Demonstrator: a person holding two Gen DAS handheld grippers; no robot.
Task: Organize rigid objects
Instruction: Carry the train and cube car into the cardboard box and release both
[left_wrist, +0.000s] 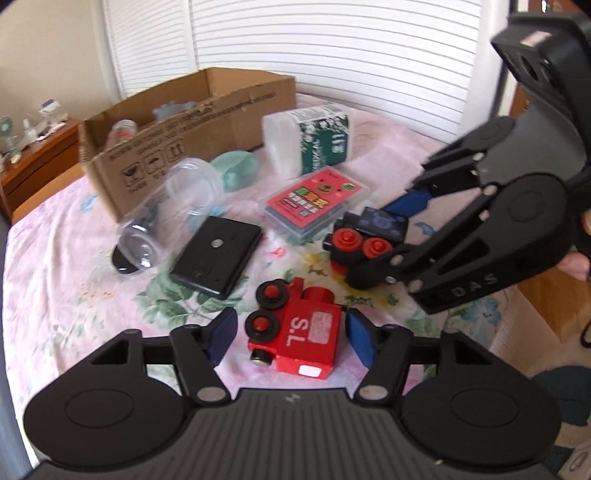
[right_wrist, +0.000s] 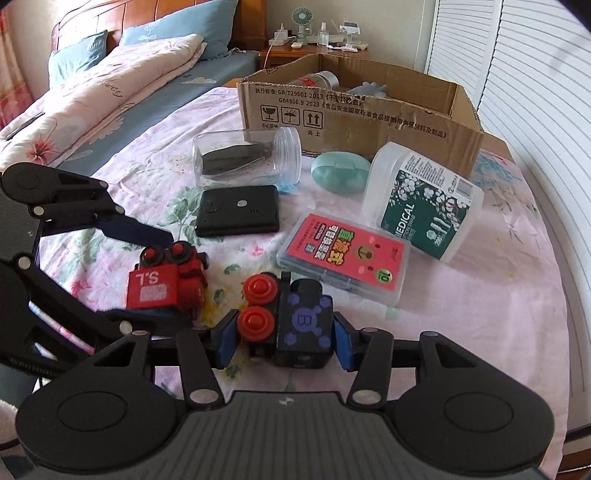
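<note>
Far out ahead and to the left of both tongs, a clear plastic jar (right_wrist: 246, 155) lies on its side on the flowered bedspread (right_wrist: 480, 314), with a black flat device (right_wrist: 238, 211) just nearer than it. Behind them stands an open cardboard box (right_wrist: 354, 110); a mint-green oval case (right_wrist: 340, 171) sits right in front of its wall.

The left tongs (left_wrist: 291, 334) are spread around the red toy engine (left_wrist: 295, 332) marked "S.L", which lies on the bedspread between the blue pads (left_wrist: 360, 338). There is a visible gap on each side, so the pads do not press on it.

Just ahead and to the right of that engine, the right tongs (right_wrist: 284, 341) are pinching the black toy wagon (right_wrist: 295, 325) with red wheels; both pads bear against its sides, and it sits low on the bedspread. The two toys are near each other but apart.

Ahead of the right tongs lies a flat clear case with a pink card (right_wrist: 345, 258). Farther right and beyond it a white tub of medical swabs (right_wrist: 424, 210) lies tilted, touching neither the case nor the box.
</note>
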